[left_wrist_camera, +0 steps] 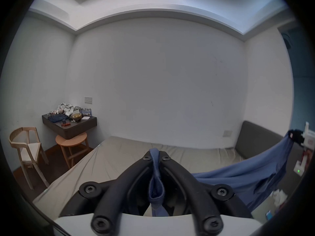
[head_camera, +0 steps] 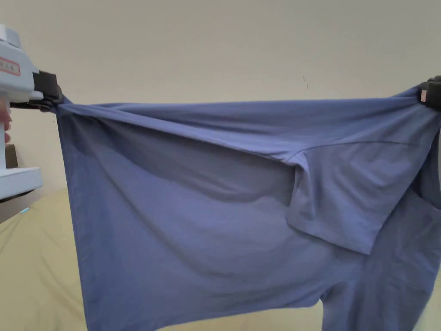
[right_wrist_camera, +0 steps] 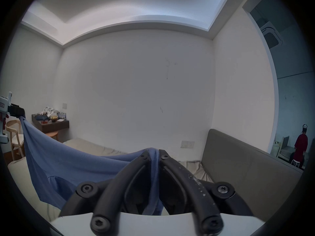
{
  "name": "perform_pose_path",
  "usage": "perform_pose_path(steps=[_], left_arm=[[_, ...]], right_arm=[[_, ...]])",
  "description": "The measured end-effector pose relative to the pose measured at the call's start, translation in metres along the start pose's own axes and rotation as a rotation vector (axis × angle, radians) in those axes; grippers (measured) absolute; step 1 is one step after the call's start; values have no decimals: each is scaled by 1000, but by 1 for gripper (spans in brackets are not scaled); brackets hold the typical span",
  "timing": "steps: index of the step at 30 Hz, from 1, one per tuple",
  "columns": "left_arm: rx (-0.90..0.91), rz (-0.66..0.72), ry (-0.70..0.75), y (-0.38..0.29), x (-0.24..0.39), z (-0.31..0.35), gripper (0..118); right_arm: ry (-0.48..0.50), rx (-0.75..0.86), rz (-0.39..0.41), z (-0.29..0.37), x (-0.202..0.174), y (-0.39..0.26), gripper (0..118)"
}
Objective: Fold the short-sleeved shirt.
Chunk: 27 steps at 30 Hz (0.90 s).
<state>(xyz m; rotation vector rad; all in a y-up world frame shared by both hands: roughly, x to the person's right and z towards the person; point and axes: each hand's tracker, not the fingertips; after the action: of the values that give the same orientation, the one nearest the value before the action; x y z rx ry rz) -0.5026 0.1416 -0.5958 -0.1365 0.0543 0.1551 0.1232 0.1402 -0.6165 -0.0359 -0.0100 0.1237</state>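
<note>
**Two pinches carry the whole shirt**

Both claws are closed on cloth. The left claw point(head_camera: 51, 100) bites a bunched edge at the shirt's point(head_camera: 194, 207) upper left corner; in the left gripper view a blue roll of fabric sits squeezed between its jaws. The right claw point(head_camera: 430, 95) clamps the upper right corner in the same way, with a rolled edge pressed between its jaws in the right gripper view. The shirt hangs spread in the air between them, above the bed point(head_camera: 38, 258), its top edge pulled into a nearly straight line.

The likeliest trouble, as I judge it, is the sleeve point(head_camera: 340, 198). It is flopped across the front on the right side, and a diagonal ridge runs from the left corner toward it, so the cloth is not hanging flat. Laid down like this, the shirt would trap that sleeve and crease underneath.

A second risk is the grip itself. Each claw holds only a thin bunch, and the taut top edge suggests the hands are pulling apart; more pull could drag an edge out and drop one side onto the bed.

The right lower part hangs in loose folds and could crumple first on lowering.
</note>
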Motion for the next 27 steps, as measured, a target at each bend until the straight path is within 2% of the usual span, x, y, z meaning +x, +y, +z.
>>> perform_pose_path(steps=[2, 5, 10, 13, 15, 20, 22, 24, 27], left_arm=[[14, -8, 8, 3, 6, -13, 2], [1, -20, 15, -16, 2, -32, 2], [-125, -53, 24, -97, -23, -55, 2], [-208, -23, 20, -153, -39, -48, 2], [-242, 13, -2, -192, -47, -32, 2], [-410, 66, -40, -293, -64, 32, 2], [-441, 81, -39, -317, -72, 60, 2], [-473, 109, -39, -340, -82, 89, 2], [-540, 146, -50, -365, -95, 136, 2]], right_arm=[[3, 13, -9, -22, -2, 2, 10], [-1, 8, 19, -45, -9, -11, 10], [70, -55, -17, -57, -16, -74, 10], [120, -120, -55, -43, -22, -126, 10], [149, -161, -74, -21, -30, -160, 10], [200, -316, -54, 52, -43, -251, 10], [199, -349, -37, 82, -41, -278, 10], [225, -408, -58, 112, -37, -303, 10], [243, -501, -19, 170, -41, -329, 10]])
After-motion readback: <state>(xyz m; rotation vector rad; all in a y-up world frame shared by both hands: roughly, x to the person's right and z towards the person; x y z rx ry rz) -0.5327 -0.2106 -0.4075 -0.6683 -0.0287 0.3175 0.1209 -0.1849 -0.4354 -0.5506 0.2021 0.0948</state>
